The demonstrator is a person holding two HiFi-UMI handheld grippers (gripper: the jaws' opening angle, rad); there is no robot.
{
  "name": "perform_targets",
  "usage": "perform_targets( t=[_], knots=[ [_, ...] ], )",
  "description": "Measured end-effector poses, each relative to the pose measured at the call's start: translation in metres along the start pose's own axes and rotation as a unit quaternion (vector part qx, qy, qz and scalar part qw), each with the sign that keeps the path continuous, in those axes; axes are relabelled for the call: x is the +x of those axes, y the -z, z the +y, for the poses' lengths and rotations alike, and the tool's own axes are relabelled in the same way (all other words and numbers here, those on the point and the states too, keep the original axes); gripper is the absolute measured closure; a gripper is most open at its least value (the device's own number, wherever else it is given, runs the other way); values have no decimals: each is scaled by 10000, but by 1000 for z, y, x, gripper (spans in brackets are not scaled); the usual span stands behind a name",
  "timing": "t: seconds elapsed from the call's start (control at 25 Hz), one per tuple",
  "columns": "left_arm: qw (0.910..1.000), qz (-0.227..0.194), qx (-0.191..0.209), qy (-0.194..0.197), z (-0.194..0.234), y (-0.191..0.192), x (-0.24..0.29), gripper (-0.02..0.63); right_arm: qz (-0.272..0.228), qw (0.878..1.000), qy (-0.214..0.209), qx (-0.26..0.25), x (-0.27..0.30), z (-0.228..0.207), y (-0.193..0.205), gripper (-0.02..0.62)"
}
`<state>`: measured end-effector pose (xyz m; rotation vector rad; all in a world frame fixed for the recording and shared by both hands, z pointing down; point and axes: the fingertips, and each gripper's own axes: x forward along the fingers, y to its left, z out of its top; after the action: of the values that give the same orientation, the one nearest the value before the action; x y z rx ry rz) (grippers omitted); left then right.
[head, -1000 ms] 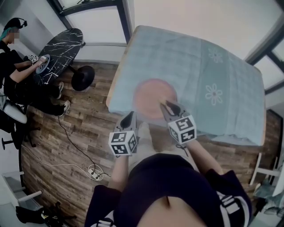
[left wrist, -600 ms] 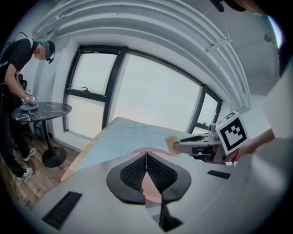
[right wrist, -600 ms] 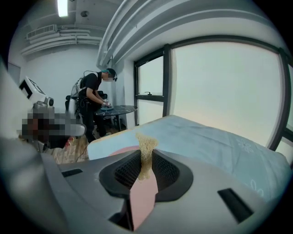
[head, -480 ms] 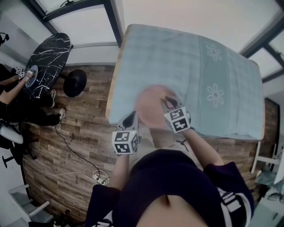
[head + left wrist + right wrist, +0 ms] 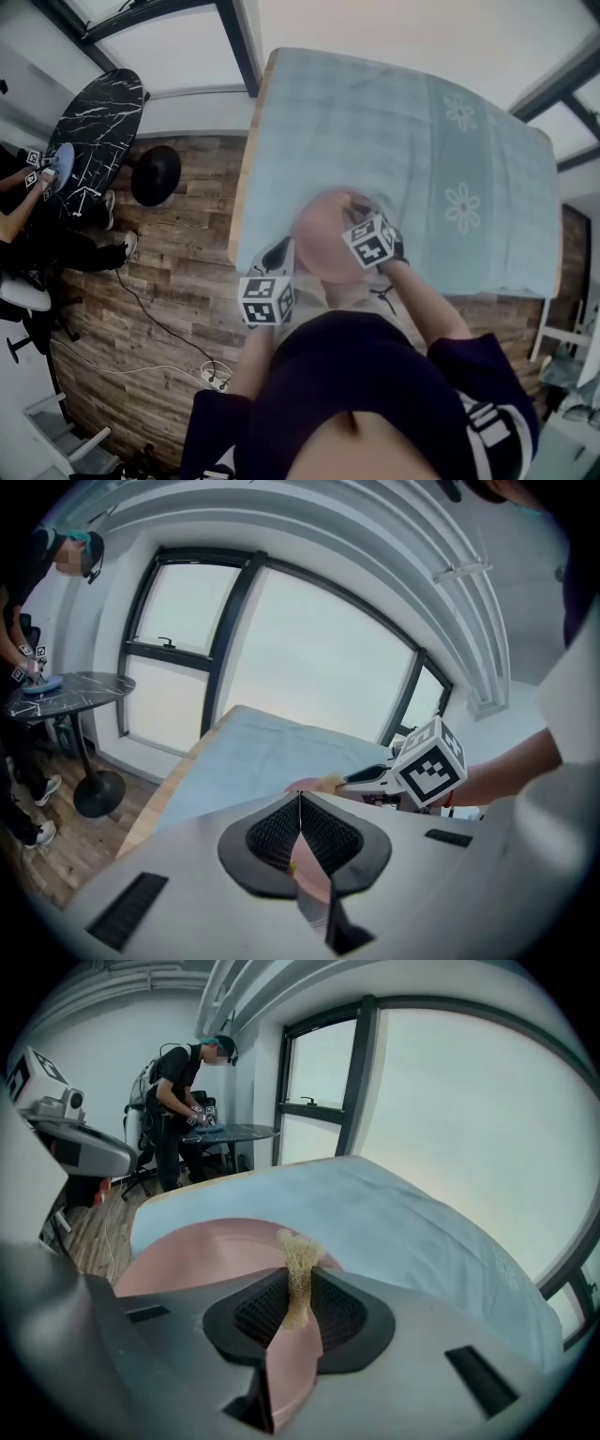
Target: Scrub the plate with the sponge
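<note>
Right tongs (image 5: 298, 1288) slid sponge (image 5: 297, 1252) across plate (image 5: 202, 1246) on tablecloth (image 5: 403, 1213).

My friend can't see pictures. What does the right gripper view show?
The right gripper squeezes a yellow sponge in its jaws, over a pink plate on a light blue tablecloth. Far behind, a person stands at a dark table by big windows.

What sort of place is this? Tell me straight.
Likely an office or studio room, not a kitchen: tall windows, wood floor, and a person working at a black round table.
</note>
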<state>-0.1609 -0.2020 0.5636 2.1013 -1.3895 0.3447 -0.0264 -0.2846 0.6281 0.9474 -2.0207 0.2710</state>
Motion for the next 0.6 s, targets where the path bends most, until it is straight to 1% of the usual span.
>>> perform_targets(
  t=[0.12, 0.24, 0.4, 0.6],
  knots=[
    [10000, 55, 16, 48, 5, -1, 5, 594, 152, 9997, 47, -188, 12, -1, -2, 529],
    [9999, 82, 30, 88, 8, -3, 8, 594, 261, 9993, 74, -270, 22, 0, -2, 529],
    [9999, 88, -17, 104, 13, -5, 12, 594, 317, 9990, 61, -306, 27, 3, -6, 529],
    [9999, 78, -57, 89, 12, -4, 12, 594, 283, 9989, -77, -372, 29, 13, -10, 529]
  ],
)
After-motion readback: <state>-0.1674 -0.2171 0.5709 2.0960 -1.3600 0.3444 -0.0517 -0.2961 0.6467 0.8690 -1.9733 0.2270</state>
